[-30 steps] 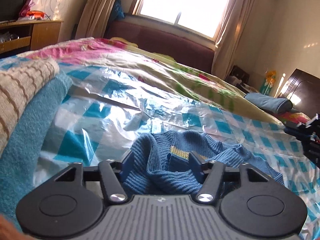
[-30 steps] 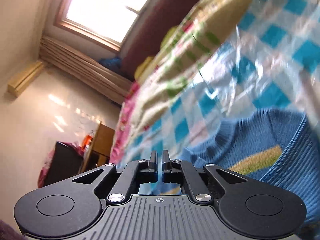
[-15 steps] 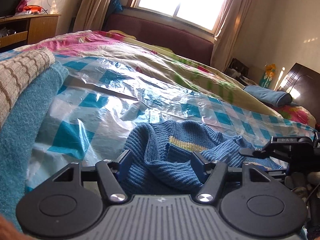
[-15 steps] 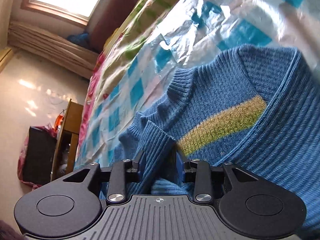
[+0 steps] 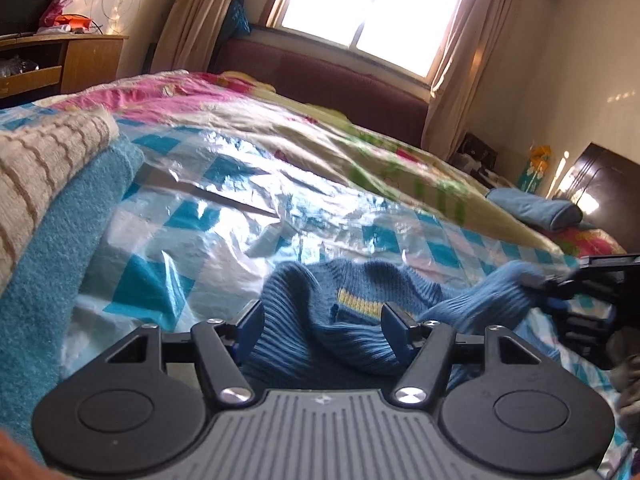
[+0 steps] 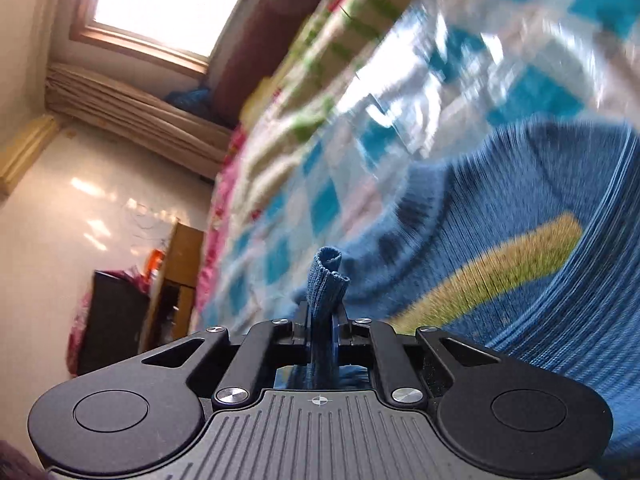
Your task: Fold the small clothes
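Blue knit bunching between the spread fingers of the left gripper (image 5: 322, 322) — jaws standing wide apart, straddling the rumpled collar end of the sweater (image 5: 320, 320) but not pinching it. Clamping tight over on the other side: right gripper (image 6: 321, 322) closed on a ribbed sleeve cuff (image 6: 326, 276), cuff poking up past the fingertips. Stretching that sleeve out sideways, seen from the left wrist view as a taut blue arm of cloth running toward the right edge, well away from the left gripper. Lying crumpled on the checked plastic sheet (image 5: 208, 216), with the yellow stripe (image 6: 500, 264) across the chest facing up. Judging the coming move to turn on this: sleeve's long axis running left to right across the bed, right gripper alone holding it, body of the garment sitting right under the left one. Stacking at far left — folded towels (image 5: 52, 184), beige stripes over teal. Showing no readable brand, label or writing anywhere.
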Tool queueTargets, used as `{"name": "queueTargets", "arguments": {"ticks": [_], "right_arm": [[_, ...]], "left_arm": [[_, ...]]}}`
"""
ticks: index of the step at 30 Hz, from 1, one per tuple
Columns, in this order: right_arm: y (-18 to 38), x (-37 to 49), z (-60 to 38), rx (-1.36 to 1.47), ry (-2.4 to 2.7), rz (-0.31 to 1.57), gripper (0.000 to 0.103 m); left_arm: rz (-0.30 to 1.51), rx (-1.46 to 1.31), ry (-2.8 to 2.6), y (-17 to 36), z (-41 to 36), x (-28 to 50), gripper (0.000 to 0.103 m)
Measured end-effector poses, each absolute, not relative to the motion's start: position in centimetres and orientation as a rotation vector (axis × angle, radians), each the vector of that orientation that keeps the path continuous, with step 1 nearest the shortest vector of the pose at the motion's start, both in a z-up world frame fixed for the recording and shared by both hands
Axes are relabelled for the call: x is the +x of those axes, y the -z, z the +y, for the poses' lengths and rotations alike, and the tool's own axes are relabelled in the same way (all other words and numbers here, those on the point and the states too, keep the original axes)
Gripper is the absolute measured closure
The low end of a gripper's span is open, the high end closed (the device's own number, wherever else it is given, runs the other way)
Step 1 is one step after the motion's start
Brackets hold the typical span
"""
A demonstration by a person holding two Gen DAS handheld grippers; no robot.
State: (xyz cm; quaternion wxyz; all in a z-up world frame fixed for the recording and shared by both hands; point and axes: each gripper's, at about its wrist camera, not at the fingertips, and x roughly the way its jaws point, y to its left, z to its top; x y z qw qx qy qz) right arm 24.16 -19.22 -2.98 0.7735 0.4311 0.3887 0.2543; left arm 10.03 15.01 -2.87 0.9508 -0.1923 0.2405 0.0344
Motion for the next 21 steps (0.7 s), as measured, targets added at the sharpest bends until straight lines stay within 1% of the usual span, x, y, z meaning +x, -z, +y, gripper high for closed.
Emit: {"name": "queueTargets", "arguments": {"ticks": [3, 5, 7, 11, 12, 13, 16, 21], "right_arm": [[-0.2, 22.4, -22.2, 0.927, -0.533, 0.756, 0.093], [-0.7, 21.3, -23.9, 0.91, -0.469, 0.737, 0.093], [0.1, 20.3, -25.2, 0.853, -0.382, 0.732, 0.093], [4.6, 19.5, -26.2, 0.875, -0.266, 0.861, 0.093], [5.3, 19.2, -26.1, 0.869, -0.251, 0.88, 0.09], [5.8, 19.1, -26.1, 0.863, -0.244, 0.894, 0.09], [6.1, 18.9, -26.9, 0.901, -0.227, 0.891, 0.089], [5.4, 18.8, -27.4, 0.881, -0.207, 0.875, 0.088]], "left_arm": [[0.488, -0.381, -0.077, 2.7, 14.9, 10.3, 0.032], [0.512, -0.376, -0.072, 3.0, 14.6, 11.0, 0.032], [0.566, -0.345, -0.087, 3.5, 14.1, 12.1, 0.03], [0.678, -0.284, -0.122, 5.3, 13.4, 13.7, 0.03], [0.682, -0.273, -0.124, 5.5, 13.3, 13.7, 0.03], [0.678, -0.27, -0.124, 5.5, 13.3, 13.6, 0.03], [0.674, -0.265, -0.129, 5.6, 13.3, 13.4, 0.029], [0.663, -0.252, -0.167, 5.6, 13.5, 13.2, 0.029]]}}
